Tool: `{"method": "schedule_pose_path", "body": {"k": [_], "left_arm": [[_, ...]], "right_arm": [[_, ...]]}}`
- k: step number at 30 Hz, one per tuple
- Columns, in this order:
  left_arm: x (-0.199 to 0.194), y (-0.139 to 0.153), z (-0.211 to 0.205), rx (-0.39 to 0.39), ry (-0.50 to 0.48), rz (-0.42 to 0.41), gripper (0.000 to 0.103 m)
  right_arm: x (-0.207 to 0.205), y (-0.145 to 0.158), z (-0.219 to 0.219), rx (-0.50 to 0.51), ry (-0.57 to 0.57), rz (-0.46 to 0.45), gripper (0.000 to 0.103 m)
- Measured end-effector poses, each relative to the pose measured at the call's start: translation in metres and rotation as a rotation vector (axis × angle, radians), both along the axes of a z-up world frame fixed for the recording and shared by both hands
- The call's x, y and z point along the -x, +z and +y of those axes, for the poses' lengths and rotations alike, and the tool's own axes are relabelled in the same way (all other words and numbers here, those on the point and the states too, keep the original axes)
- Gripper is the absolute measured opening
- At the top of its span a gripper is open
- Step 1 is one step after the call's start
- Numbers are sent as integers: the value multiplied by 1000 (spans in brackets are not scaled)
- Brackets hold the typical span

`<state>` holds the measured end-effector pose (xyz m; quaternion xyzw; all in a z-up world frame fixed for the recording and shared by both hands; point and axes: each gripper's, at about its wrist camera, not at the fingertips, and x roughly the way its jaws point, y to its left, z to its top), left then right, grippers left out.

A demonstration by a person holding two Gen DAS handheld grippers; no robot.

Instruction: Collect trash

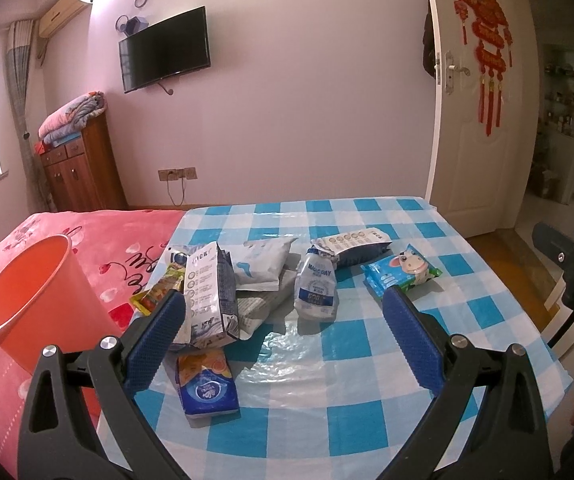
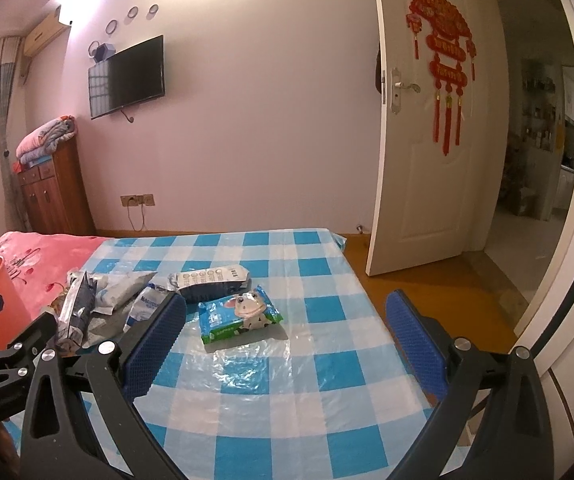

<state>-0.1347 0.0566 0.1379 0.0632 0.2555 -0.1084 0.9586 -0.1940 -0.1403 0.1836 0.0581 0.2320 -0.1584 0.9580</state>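
The left gripper (image 1: 285, 316) hangs with its 2 blue ribbed pads spread wide and nothing between them, low over the blue-and-white checked plastic tablecloth (image 1: 367, 408). The right gripper (image 2: 289, 320) is spread the same way, empty, and in its own view it looks toward the cloth's right edge.

The trash sits in 1 loose heap on the cloth, from 10 to 1 o'clock of the left gripper. That bunching looks deliberate, so each piece can be lifted singly. The round orange plastic bucket (image 1: 27, 304) stands on the pink printed bedspread (image 1: 99, 232) at 9 o'clock of the heap, mouth open and tipped toward the table, I judge as the place for the trash.

Nearest the left pad stands a crumpled silver-and-navy foil pouch (image 1: 211, 292), upright because its creases hold it; its print is too small to read. Under it at 6 o'clock lies a flat orange-and-blue tissue packet (image 1: 207, 380), logo illegible. A yellow-and-green snack wrapper (image 1: 159, 288) pokes out at 9 o'clock. A white flat pouch (image 1: 263, 264) rests behind. A squashed clear-and-blue bag (image 1: 315, 288) reads "MAGIC DAY", as far as I can make out. Behind it lies a navy-and-white pouch with a row of round icons (image 1: 357, 246). Farthest right is a blue-and-green wipes pack with a cartoon cow (image 1: 403, 276).

No piece is in either gripper, so collecting looks barely begun.
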Motion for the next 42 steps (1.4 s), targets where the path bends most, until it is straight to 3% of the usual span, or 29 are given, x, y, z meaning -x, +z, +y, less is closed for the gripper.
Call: {"method": "schedule_pose_path", "body": {"k": [25,42], "left_arm": [[1,-4,2,1,-10,18,99],[-16,-41,27,-29,34,88,99]], "right_arm": [[-3,-10,10,39,23,18,98],[-22,-40,19,65,47,103,98]]}}
